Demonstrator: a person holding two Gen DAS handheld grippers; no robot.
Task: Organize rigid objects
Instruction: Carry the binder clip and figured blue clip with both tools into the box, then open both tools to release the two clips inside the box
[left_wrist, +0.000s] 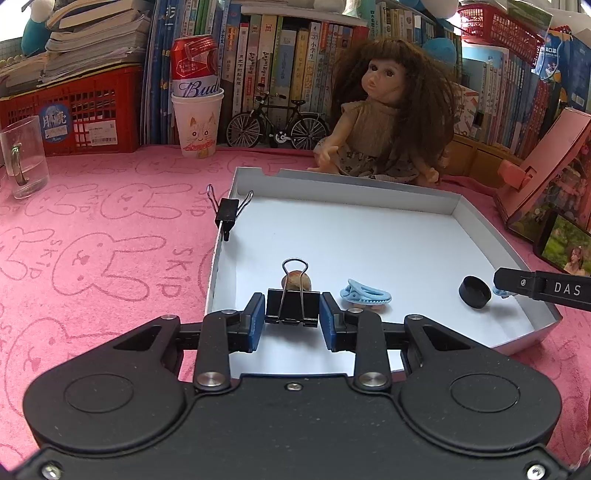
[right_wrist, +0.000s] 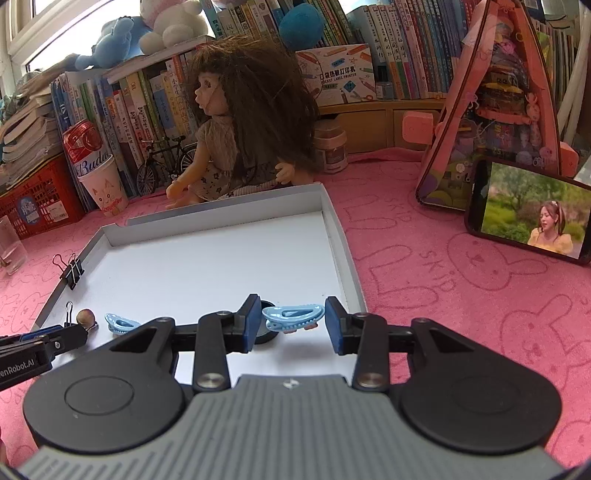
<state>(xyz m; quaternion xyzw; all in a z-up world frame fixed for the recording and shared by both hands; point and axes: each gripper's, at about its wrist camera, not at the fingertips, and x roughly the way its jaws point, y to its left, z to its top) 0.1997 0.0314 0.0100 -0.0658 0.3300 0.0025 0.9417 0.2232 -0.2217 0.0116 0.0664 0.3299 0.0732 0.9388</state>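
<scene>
Left gripper (left_wrist: 291, 314) fingers sit barely apart around the binder clip (left_wrist: 292, 308), right gripper (right_wrist: 289, 325) wide around a blue hair clip (right_wrist: 293, 315) at 12 o'clock; looks like mid-placement in the tray (left_wrist: 369, 184), backing out next.

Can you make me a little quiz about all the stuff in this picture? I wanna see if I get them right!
1. True or false: the doll sits inside the white tray.
2. What is between the jaws of the left gripper? A) black binder clip B) a spoon C) a toy car
3. Fill in: ___ blue hair clips lie in the tray.

Key: 1 false, it sits behind the tray; 2 A; 3 two.
</scene>
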